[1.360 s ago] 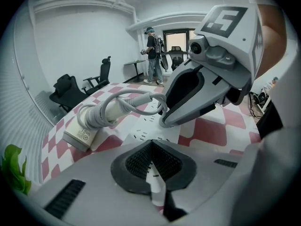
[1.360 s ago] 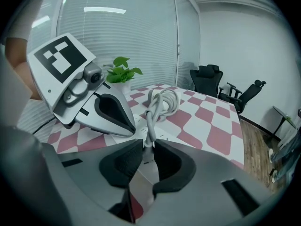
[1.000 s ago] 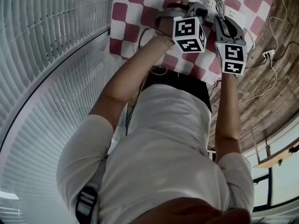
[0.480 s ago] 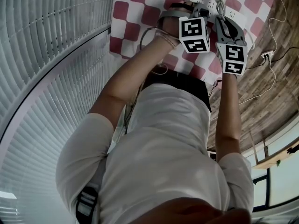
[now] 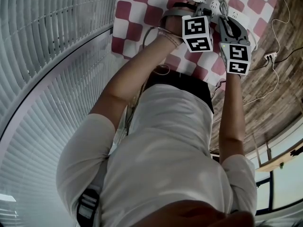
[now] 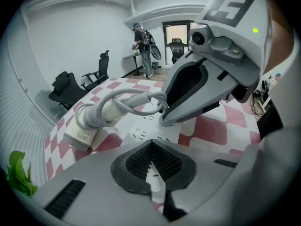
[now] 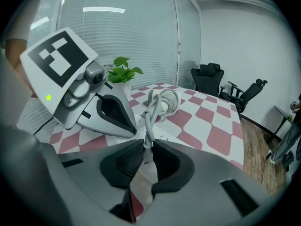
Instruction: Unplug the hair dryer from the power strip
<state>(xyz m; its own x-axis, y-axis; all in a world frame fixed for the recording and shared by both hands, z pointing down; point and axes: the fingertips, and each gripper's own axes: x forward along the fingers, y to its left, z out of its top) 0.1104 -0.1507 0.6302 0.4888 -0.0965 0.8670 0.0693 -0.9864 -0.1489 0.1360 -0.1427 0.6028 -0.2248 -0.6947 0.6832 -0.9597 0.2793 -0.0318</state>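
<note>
We look along the left gripper (image 6: 150, 147): its black pads meet at the tips with nothing between them, just above the white power strip (image 6: 141, 134), which lies mid-table on the red-and-white checked table (image 6: 211, 126). The right gripper (image 6: 162, 119) comes in from the upper right. Its jaws have just been closing, tips down at the strip, with the grey cable (image 6: 141, 111) running in between them. That cable coils round the hair dryer (image 6: 89, 126), which lies towards the table's left edge.

Red-checked tablecloth (image 5: 142, 4), green plant (image 7: 123, 72), black office chairs (image 7: 209, 79), window blinds (image 5: 47, 56)
</note>
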